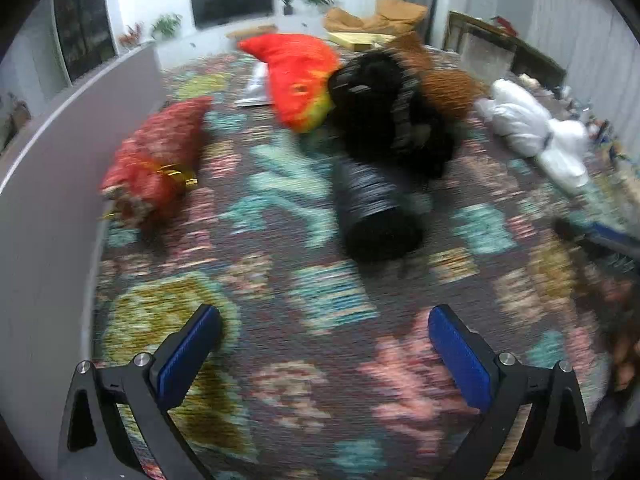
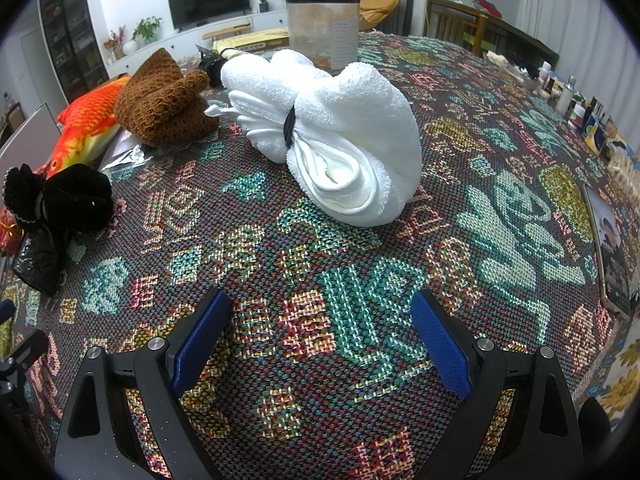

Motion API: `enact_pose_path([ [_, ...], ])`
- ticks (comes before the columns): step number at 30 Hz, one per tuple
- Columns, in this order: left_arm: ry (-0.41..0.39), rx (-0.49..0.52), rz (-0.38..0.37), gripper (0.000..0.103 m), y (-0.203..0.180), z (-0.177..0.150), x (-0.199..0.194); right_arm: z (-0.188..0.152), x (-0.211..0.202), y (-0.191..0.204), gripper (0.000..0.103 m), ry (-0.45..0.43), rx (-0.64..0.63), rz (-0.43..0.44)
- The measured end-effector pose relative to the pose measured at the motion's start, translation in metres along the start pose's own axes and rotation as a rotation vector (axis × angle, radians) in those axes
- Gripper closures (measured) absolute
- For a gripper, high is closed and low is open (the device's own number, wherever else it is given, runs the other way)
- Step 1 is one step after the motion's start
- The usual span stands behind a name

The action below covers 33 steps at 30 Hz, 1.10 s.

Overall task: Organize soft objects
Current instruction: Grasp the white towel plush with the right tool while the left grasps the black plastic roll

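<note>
Soft objects lie on a patterned woven cloth [image 2: 360, 300]. In the blurred left wrist view a red pouch with a gold tie [image 1: 156, 160] lies far left, an orange fish plush [image 1: 296, 76] behind, a black plush bundle [image 1: 392, 112] and a black rolled item [image 1: 376, 208] ahead, a brown knit piece [image 1: 444, 80] and a white towel bundle [image 1: 528, 120] at right. My left gripper [image 1: 324, 344] is open and empty. In the right wrist view the white towel bundle [image 2: 340, 136], tied with a black band, lies straight ahead. My right gripper [image 2: 320, 328] is open and empty.
A clear plastic jar with a black lid [image 2: 324, 28] stands behind the towel. A framed photo [image 2: 612, 256] and small bottles [image 2: 568, 96] line the right edge. A grey panel [image 1: 52, 200] borders the left. A plastic wrapper [image 2: 128, 152] lies by the fish plush [image 2: 88, 124].
</note>
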<state>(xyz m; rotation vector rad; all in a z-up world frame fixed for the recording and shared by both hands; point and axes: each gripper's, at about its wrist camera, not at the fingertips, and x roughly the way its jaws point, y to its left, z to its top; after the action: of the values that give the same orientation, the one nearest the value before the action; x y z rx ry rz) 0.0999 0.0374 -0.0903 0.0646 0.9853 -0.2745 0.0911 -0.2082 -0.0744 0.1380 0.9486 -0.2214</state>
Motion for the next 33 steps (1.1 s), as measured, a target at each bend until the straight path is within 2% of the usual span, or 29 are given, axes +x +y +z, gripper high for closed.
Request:
enact_pose_path([
  [1, -0.014, 0.01, -0.028, 0.001, -0.008, 0.007, -0.005, 0.0, 0.0, 0.0, 0.009, 0.0, 0.0, 0.0],
  [4, -0.046, 0.045, 0.018, 0.001, -0.022, 0.03, -0.006, 0.0, 0.0, 0.0, 0.009, 0.0, 0.0, 0.0],
  [6, -0.042, 0.028, 0.013, 0.009, -0.023, 0.046, 0.002, 0.0, 0.0, 0.0, 0.009, -0.001, 0.0, 0.001],
  [7, -0.031, 0.014, 0.009, 0.03, -0.021, 0.053, 0.008, 0.0, 0.0, 0.0, 0.009, -0.001, 0.001, 0.001],
  [8, -0.006, 0.006, 0.005, 0.062, -0.019, 0.058, 0.016, 0.0, 0.0, 0.001, 0.009, -0.002, 0.001, 0.003],
  [9, 0.025, 0.003, 0.017, 0.065, -0.016, 0.061, 0.024, 0.0, 0.0, 0.001, 0.009, -0.002, 0.002, 0.007],
  [11, 0.023, -0.005, -0.006, 0.067, -0.009, 0.062, 0.02, 0.002, -0.005, -0.004, 0.009, 0.015, 0.019, 0.068],
  [12, 0.03, -0.007, -0.015, 0.067, -0.006, 0.06, 0.016, 0.006, -0.01, -0.008, 0.011, 0.03, 0.025, 0.123],
  [13, 0.041, -0.011, -0.03, 0.067, -0.001, 0.056, 0.009, 0.016, -0.024, -0.015, 0.012, 0.003, 0.04, 0.187],
  [15, 0.056, -0.011, -0.044, 0.067, 0.005, 0.048, -0.001, 0.038, -0.05, -0.019, 0.01, -0.094, -0.003, 0.177],
  [16, 0.068, -0.01, -0.045, 0.067, 0.009, 0.042, -0.007, 0.054, -0.06, -0.017, 0.01, -0.143, -0.058, 0.135],
  [17, 0.07, -0.012, -0.046, 0.067, 0.012, 0.039, -0.012, 0.073, -0.062, -0.013, 0.01, -0.154, -0.122, 0.1],
  [18, 0.067, -0.014, -0.048, 0.067, 0.013, 0.036, -0.017, 0.088, -0.056, -0.009, 0.01, -0.124, -0.171, 0.088],
  [20, 0.056, -0.032, -0.063, 0.067, 0.017, 0.03, -0.027, 0.114, -0.021, 0.004, 0.011, 0.039, -0.276, 0.074],
  [21, 0.052, -0.043, -0.07, 0.067, 0.02, 0.029, -0.03, 0.12, -0.006, 0.008, 0.011, 0.089, -0.308, 0.06],
  [23, 0.036, -0.058, -0.076, 0.067, 0.022, 0.023, -0.036, 0.122, 0.019, 0.017, 0.014, 0.136, -0.367, 0.031],
  [24, 0.027, -0.066, -0.079, 0.067, 0.024, 0.02, -0.04, 0.12, 0.027, 0.019, 0.02, 0.159, -0.377, 0.03],
  [25, 0.014, -0.082, -0.088, 0.067, 0.026, 0.017, -0.047, 0.116, 0.036, 0.017, 0.064, 0.205, -0.383, 0.025],
  [26, 0.003, -0.095, -0.097, 0.067, 0.028, 0.016, -0.051, 0.114, 0.04, 0.013, 0.066, 0.235, -0.374, 0.023],
  [29, -0.046, -0.132, -0.124, 0.067, 0.036, 0.015, -0.069, 0.122, 0.022, -0.004, 0.069, 0.195, -0.28, 0.069],
  [33, -0.117, -0.179, -0.164, 0.067, 0.046, 0.02, -0.096, 0.138, -0.025, -0.022, 0.069, 0.123, -0.105, 0.191],
])
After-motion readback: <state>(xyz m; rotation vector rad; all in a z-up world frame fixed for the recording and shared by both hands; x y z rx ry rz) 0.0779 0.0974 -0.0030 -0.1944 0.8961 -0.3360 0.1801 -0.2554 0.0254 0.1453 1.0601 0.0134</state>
